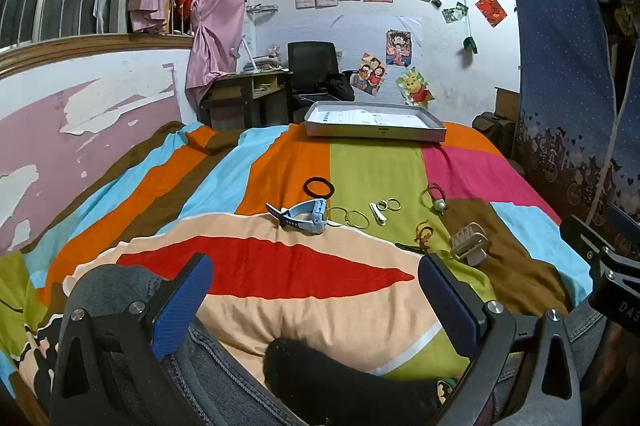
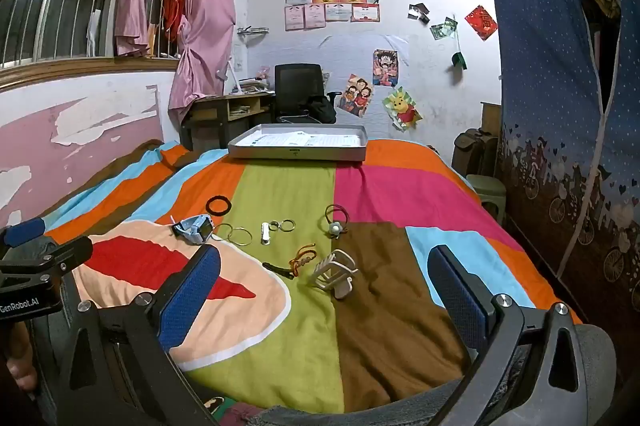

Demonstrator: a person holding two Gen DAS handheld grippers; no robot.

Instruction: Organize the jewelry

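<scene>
Jewelry lies spread on a striped bedspread. A blue watch (image 1: 306,217) (image 2: 195,229), a black ring band (image 1: 319,187) (image 2: 219,205), two gold hoops (image 1: 352,218) (image 2: 238,235), a white clip with small rings (image 1: 382,209) (image 2: 276,228), a hair tie with a bead (image 1: 437,200) (image 2: 335,222), an orange cord (image 1: 424,232) (image 2: 303,258) and a beige claw clip (image 1: 470,244) (image 2: 335,272). A grey tray (image 1: 376,134) (image 2: 298,151) sits at the far end. My left gripper (image 1: 316,290) and right gripper (image 2: 324,290) are open, empty, short of the items.
A person's legs in jeans and a dark sock (image 1: 320,378) lie under the left gripper. A peeling wall (image 1: 80,130) borders the bed's left side. A desk and black chair (image 1: 312,74) stand behind the bed, a blue curtain (image 2: 560,106) and a green stool (image 2: 486,190) to the right.
</scene>
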